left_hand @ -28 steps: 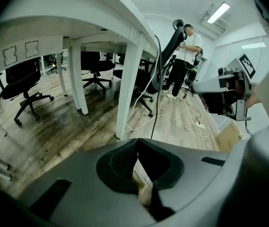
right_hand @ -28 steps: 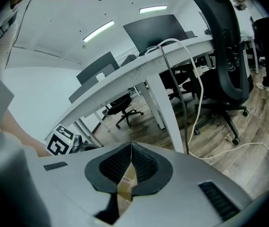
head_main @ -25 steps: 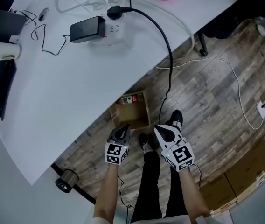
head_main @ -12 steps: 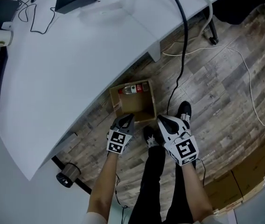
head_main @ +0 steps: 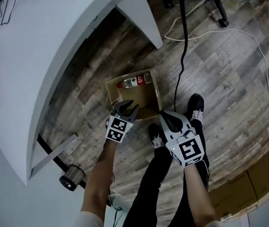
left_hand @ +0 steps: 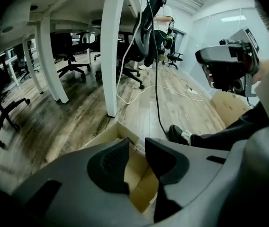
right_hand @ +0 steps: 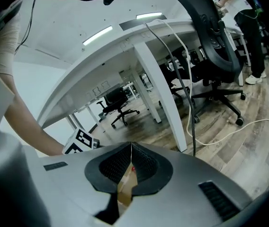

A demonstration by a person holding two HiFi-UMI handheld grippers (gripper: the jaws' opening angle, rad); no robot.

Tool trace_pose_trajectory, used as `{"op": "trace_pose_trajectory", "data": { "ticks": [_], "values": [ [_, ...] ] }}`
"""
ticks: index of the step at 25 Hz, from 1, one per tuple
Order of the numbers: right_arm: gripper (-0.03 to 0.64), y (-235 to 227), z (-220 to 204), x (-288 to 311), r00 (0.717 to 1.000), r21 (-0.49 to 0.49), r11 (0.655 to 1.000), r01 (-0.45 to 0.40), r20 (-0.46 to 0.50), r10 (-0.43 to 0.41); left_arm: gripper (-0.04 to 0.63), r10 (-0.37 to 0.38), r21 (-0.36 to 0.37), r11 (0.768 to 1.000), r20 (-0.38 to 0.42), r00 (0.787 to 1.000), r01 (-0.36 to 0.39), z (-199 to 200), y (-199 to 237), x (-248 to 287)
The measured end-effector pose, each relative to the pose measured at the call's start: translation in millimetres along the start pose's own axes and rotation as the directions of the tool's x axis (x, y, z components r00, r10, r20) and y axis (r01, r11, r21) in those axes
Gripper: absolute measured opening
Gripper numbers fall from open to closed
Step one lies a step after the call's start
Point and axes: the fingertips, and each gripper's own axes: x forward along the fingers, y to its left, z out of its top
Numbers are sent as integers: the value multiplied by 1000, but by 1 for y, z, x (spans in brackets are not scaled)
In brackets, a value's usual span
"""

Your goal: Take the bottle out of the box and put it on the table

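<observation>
Right, down low over the box on the floor, and very much the reach step, by the look of it. Can see the bottle lying on its side along the box's far wall, cap end toward the left of the head view, untouched by either tool.

Hovering at the near rim with the left gripper, tipped down toward the cardboard. Jaws just been opening, standing a narrow gap apart, nothing between them except a glimpse of the box's inside. Just to its right, near the front corner, the right gripper, jaws pressed together and empty.

Not a grasp yet, then: well short of the bottle.

Next move, as a guess: spread the left jaws wider, since this gap looks too slim for the bottle's body. Then push on across the box, come down from above, straddle the bottle across its width and close. Little room against that far wall, so no sideways approach. After that, up and over to the white table.
</observation>
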Motion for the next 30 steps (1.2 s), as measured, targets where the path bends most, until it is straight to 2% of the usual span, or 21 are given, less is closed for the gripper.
{"op": "trace_pose_trajectory", "data": {
  "ticks": [4,8,12,17,22,26,30],
  "values": [
    [40,-2,-24,5,999,-29,999,-29,-46,27,145,-28,75,997,-65,997,33,-26,2,42],
    [40,2,-28,11,996,-20,998,-64,-65,62,165,-6,115,993,-117,993,20,-52,22,73],
    [40,1,-28,20,993,-27,995,-94,-74,92,189,26,192,981,-133,991,0,-61,41,99],
    [40,-18,-20,39,992,-91,990,-105,-84,98,202,55,320,947,-155,986,-3,-71,57,133],
    [40,-24,10,55,987,-160,977,-142,-101,127,242,88,469,882,-256,963,44,-96,72,176],
    [41,-18,25,55,975,-228,951,-210,-116,188,252,101,508,858,-309,946,75,-115,82,206],
    [40,-31,27,56,974,-244,946,-213,-134,185,262,111,525,847,-332,937,86,-131,87,231]
  ]
}}
